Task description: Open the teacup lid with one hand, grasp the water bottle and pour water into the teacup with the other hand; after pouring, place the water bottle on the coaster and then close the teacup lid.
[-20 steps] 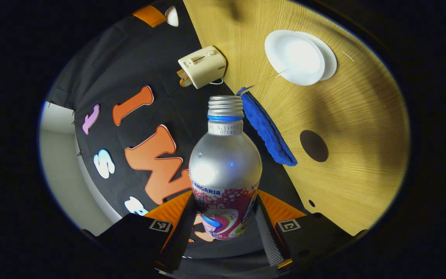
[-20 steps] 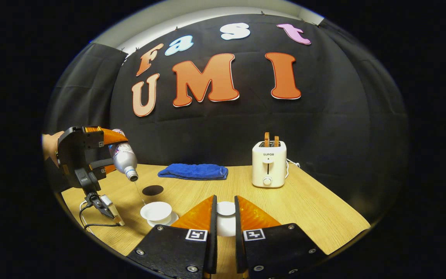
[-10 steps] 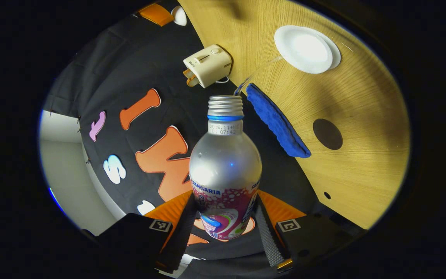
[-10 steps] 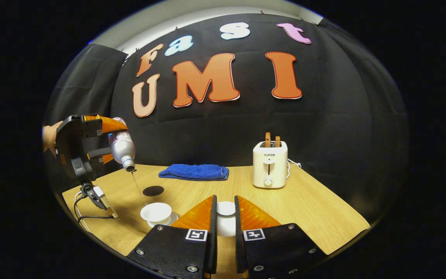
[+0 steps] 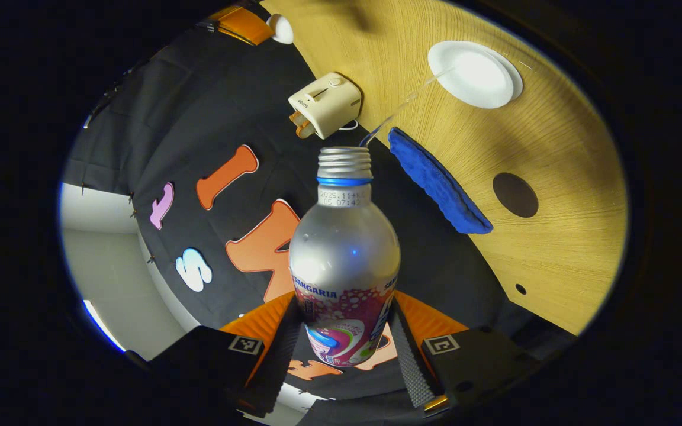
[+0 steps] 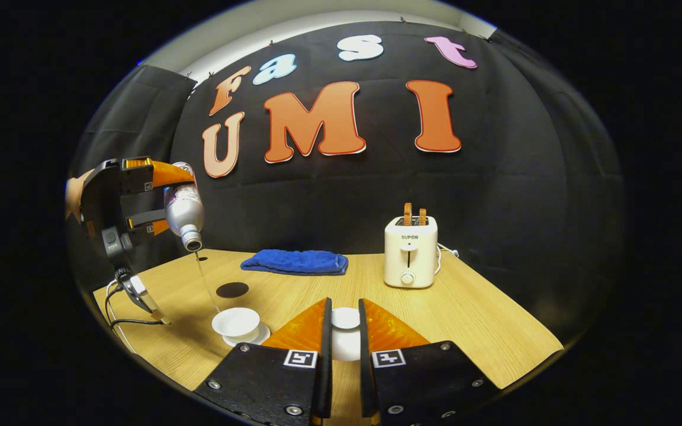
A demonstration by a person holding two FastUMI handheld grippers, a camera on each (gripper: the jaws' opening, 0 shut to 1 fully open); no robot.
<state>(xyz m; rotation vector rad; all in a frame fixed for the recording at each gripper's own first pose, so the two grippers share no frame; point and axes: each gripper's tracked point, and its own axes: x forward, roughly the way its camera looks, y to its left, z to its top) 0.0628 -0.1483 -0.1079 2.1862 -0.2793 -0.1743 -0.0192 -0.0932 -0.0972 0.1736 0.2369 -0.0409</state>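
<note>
— What is your left claw (image 5: 344, 340) doing?

— It's clamped on the bottle (image 5: 344, 260), both fingers pressing its sides, tipping it mouth-down. A thin stream runs from the mouth into the open cup (image 6: 235, 323) on its saucer below.

— And the right claw (image 6: 345, 340)?

— Closed on the white lid (image 6: 346, 318), held off to the side of the cup above the table (image 6: 483, 331).

— How far along are you?

— Lid off, bottle grasped, pouring under way, I judge. Left: stand the bottle on the dark round coaster (image 6: 232, 290), then cover the cup.

— Count things.

— One bottle, one cup, one lid, one coaster, one blue towel (image 6: 295, 262), one toaster (image 6: 410, 251), two claws.
</note>
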